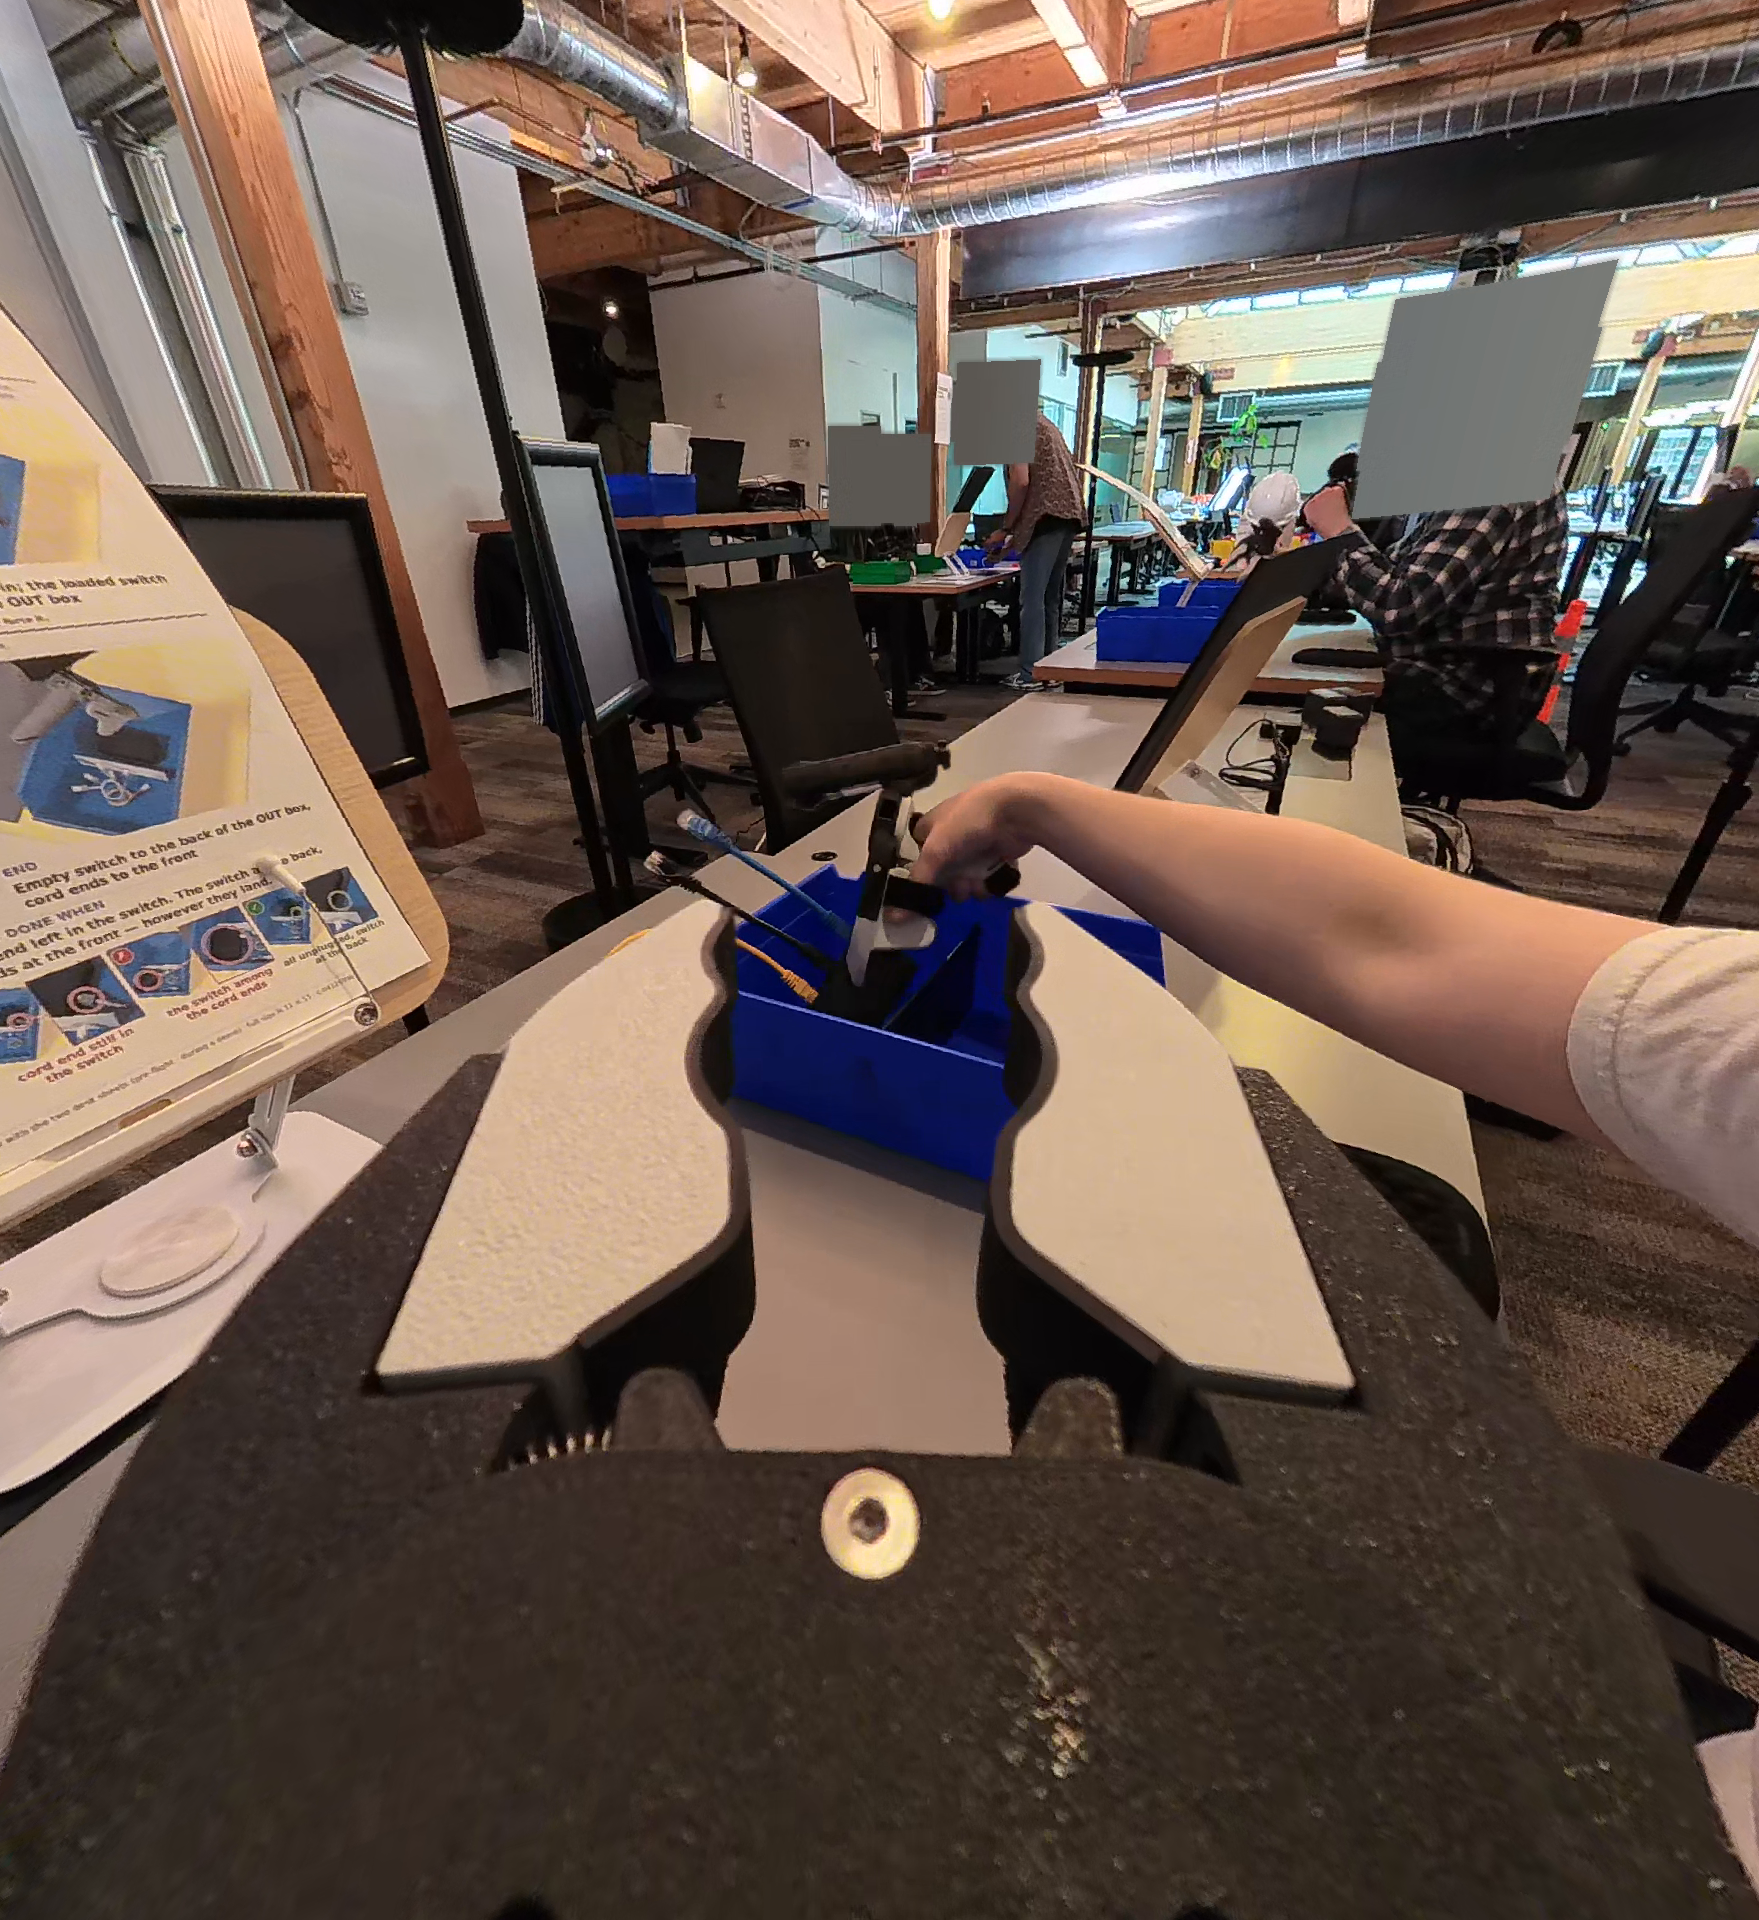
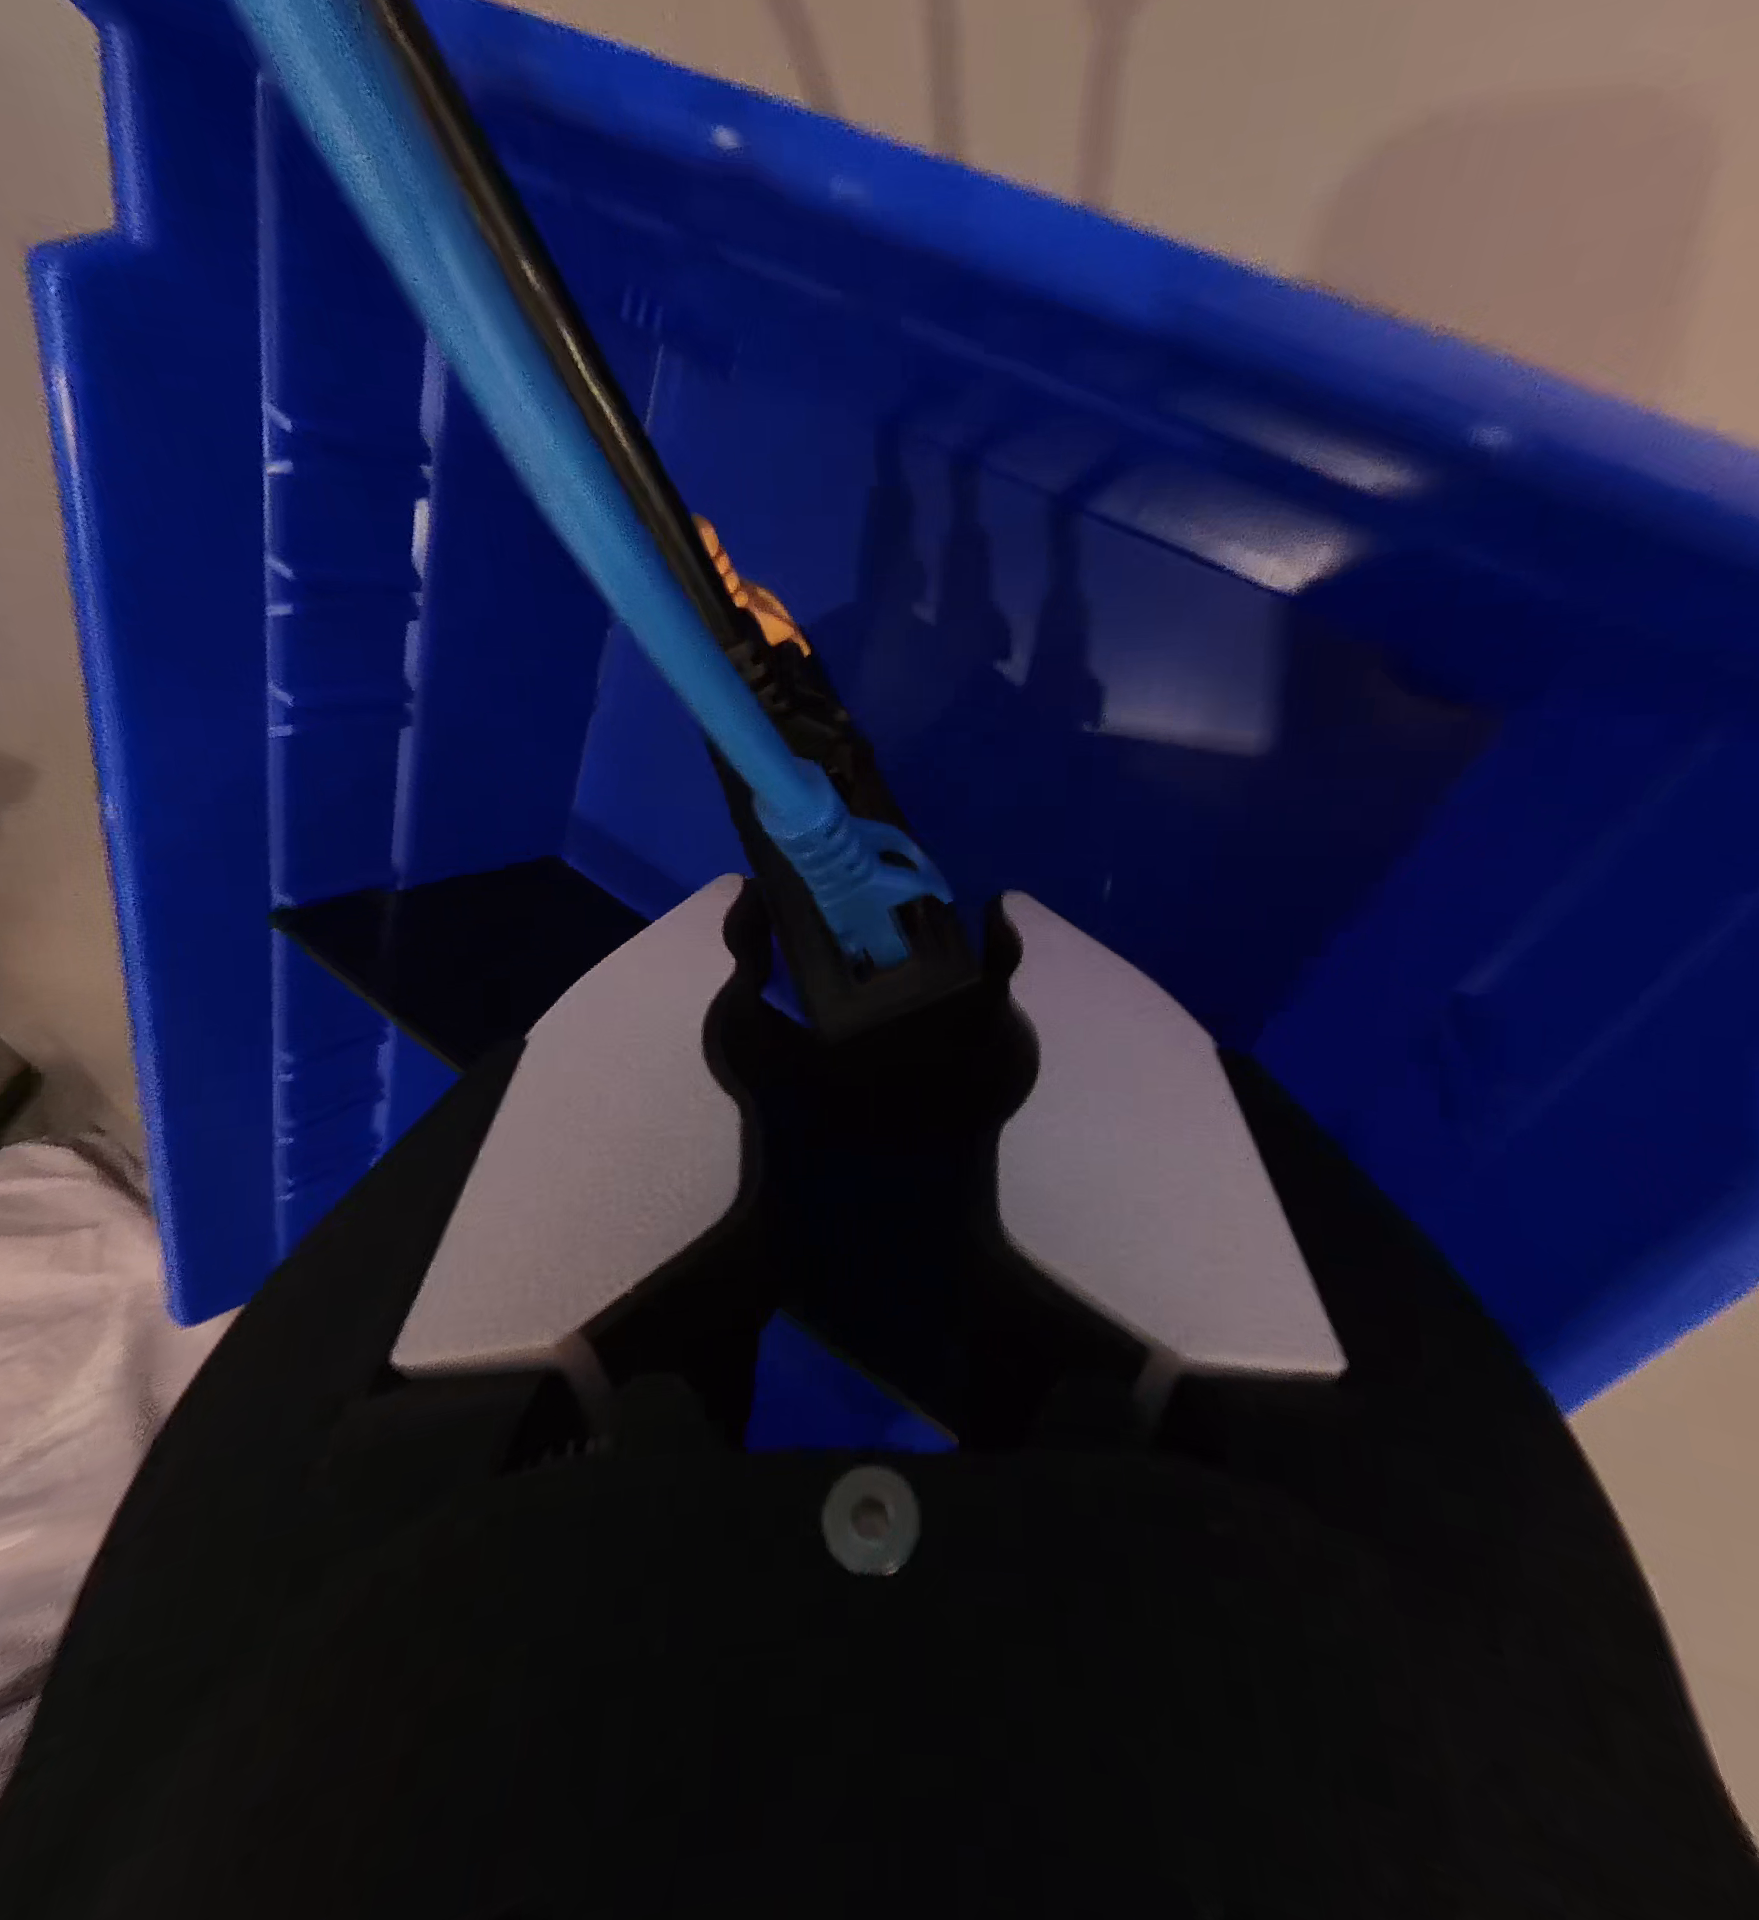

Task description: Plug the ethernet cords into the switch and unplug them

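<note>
**benchrat:** Blue bin (image 2: 1270,520), black switch (image 2: 890,971) clamped between the right gripper (image 2: 870,935)'s fingertips, held down inside the bin. Blue cord (image 2: 501,395) is plugged into it, and a black cord (image 2: 553,364) plus an orange plug (image 2: 750,592) sit right behind. Looks sketchy to me: only the very tips pinch the switch's end.

**patchpanel:** Agreed, I'd guess it pivots or slips out if a cord tugs. From the left wrist view, the blue cord's free end (image 1: 696,826) and the black one's (image 1: 659,862) stick up over the bin rim (image 1: 854,1081), so they could snag on it.

**benchrat:** And the left gripper (image 1: 870,1039)?

**patchpanel:** Jaws spread wide, holding nothing, hanging over the grey table (image 1: 854,1299) just short of the bin. If it goes for a plug without pressing the latch tab, I think the whole switch gets yanked from the right one instead of unplugging. Can't tell the tab's state; it's blurry.
</note>
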`<action>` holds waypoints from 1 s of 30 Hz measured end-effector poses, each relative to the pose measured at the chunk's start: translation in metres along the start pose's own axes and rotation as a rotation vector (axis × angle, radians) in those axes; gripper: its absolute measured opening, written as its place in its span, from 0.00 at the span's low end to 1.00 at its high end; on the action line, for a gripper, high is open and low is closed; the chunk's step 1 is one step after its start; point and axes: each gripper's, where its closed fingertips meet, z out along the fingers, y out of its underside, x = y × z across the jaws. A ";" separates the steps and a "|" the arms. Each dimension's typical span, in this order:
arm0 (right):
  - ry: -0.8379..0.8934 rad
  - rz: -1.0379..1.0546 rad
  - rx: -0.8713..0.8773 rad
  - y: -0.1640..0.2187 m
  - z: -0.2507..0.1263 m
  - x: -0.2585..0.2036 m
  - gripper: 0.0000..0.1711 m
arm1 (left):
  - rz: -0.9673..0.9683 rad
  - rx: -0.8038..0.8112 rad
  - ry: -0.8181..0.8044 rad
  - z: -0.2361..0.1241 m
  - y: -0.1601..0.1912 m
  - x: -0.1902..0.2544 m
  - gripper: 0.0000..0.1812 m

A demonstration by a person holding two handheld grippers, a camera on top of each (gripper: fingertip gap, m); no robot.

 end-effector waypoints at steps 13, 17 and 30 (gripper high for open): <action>0.397 -0.310 0.172 -0.041 -0.039 0.010 0.27 | 0.022 0.008 0.014 0.000 -0.003 0.009 0.27; 0.440 -0.439 0.217 -0.049 -0.038 -0.007 0.28 | 0.022 0.010 0.013 -0.001 -0.003 0.009 0.27; 0.470 -0.267 0.083 -0.026 -0.012 0.020 0.20 | 0.035 0.012 0.012 -0.001 -0.004 0.011 0.26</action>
